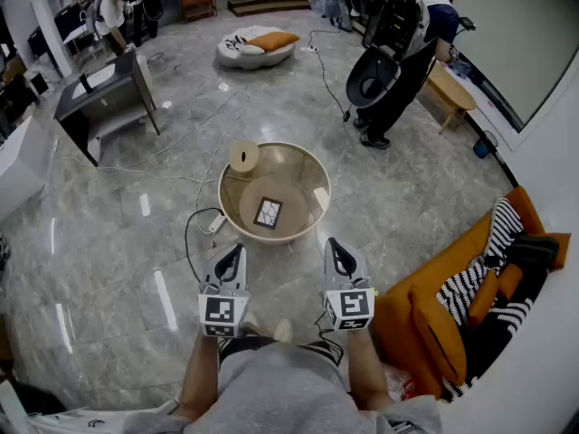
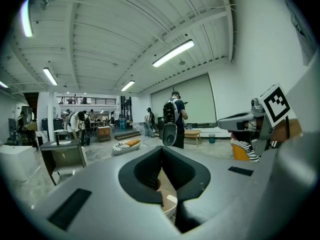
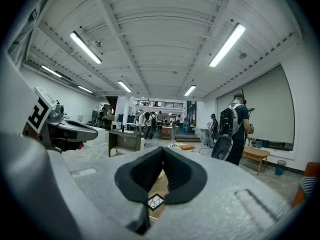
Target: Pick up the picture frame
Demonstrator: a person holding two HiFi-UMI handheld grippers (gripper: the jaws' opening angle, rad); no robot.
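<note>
The dark-rimmed rectangular picture frame lies flat at the middle of the round beige table. The left hand-held gripper and right hand-held gripper hang short of its near edge, jaws together and empty. Open one wide first, then pinch a frame edge.

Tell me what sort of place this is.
Probably a large open workspace or studio hall staged with home furniture: a polished stone floor, an orange sofa, a round table, and a big projection screen on the far wall.
</note>
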